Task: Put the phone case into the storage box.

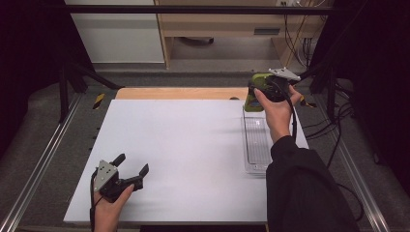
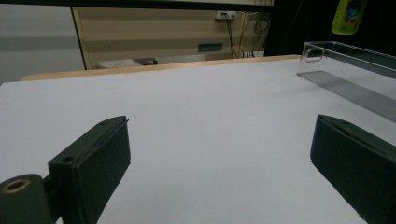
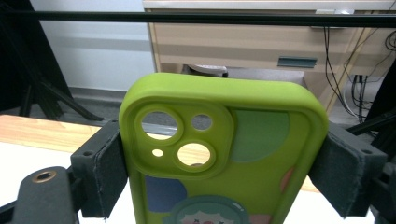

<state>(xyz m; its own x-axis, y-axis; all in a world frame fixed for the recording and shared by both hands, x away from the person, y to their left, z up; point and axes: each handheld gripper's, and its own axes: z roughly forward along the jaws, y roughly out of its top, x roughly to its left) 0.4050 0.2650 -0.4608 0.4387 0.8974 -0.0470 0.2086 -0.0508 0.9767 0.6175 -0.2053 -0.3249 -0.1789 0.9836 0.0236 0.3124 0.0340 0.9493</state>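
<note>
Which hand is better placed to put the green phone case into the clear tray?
Right. The right gripper is shut on the green phone case, held above the far end of the clear tray. The left gripper sits open at the table's near left, far from both.

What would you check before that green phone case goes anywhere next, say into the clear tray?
1. Grip on the phone case: both pads of the right gripper press its long edges. Ok.
2. Case upright and square between the pads: ok.
3. Clear tray free of other things: ok, as far as the high view shows.
4. Case above the tray: not ok, it hangs past the tray's far end.
5. Left gripper out of the way: ok, it rests open at the near left of the white table.
6. Cable clear of the tray: cannot tell.
</note>
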